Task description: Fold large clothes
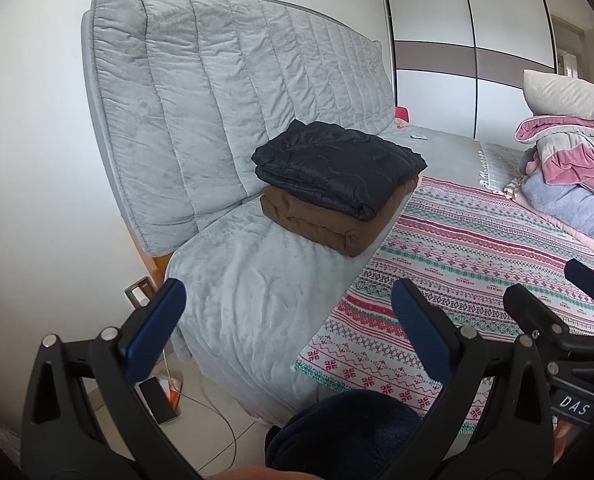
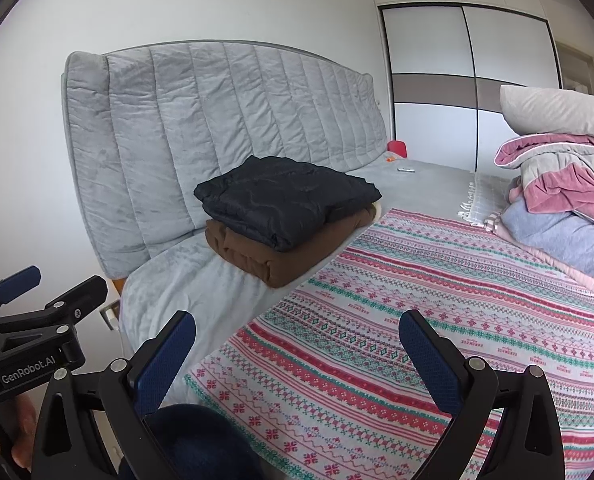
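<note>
A folded black quilted jacket [image 1: 337, 162] [image 2: 285, 196] lies on top of a folded brown garment [image 1: 325, 220] [image 2: 281, 252] on the grey bed near the headboard. My left gripper [image 1: 289, 312] is open and holds nothing, low at the bed's near corner. My right gripper [image 2: 297, 344] is open and empty too, over the patterned blanket [image 2: 417, 320] [image 1: 457, 256]. Each gripper shows at the edge of the other's view. A dark blue fabric mound [image 1: 337, 432] [image 2: 193, 440] sits just below both grippers.
A grey padded headboard [image 1: 217, 92] stands behind the stack. Pink, grey and blue bedding with a pillow [image 2: 557, 184] is heaped at the right. A white wardrobe [image 2: 457, 80] fills the far wall. Cables and a black device [image 1: 157, 400] lie on the floor at the left.
</note>
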Demonstrator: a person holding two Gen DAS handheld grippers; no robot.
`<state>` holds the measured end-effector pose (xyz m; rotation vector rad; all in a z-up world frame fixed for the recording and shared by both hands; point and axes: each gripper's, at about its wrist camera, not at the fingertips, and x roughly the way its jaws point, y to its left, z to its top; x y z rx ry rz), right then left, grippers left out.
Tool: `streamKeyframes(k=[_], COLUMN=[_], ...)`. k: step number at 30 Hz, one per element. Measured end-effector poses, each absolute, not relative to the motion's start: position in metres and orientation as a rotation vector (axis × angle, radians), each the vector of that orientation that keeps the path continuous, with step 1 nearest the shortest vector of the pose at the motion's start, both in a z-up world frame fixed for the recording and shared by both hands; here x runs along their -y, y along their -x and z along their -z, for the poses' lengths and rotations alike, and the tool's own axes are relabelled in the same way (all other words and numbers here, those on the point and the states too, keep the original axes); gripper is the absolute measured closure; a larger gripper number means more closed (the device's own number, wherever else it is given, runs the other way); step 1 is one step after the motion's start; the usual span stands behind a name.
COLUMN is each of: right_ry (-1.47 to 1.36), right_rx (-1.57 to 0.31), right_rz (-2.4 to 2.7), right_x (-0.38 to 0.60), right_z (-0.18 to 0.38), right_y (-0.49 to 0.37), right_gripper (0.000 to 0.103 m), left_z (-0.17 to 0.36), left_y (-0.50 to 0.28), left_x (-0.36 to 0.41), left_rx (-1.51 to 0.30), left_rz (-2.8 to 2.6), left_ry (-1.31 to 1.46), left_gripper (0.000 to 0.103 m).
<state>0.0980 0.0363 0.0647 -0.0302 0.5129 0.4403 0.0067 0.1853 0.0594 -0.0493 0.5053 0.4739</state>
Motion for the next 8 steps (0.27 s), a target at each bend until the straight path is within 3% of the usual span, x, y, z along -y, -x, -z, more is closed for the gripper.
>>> streamKeyframes(k=[8], right_ry=[0.033], right_rx=[-0.514], right_rz=[-0.440], right_x=[-0.0338], right_z=[-0.0633], right_y=[-0.0979], right_gripper=[0.001], left_z=[-0.0562], left_y=[-0.0111], left_x=[-0.1833], left_rx=[-0.523], left_rz=[-0.458], left_ry=[0.040], left_gripper=[0.001])
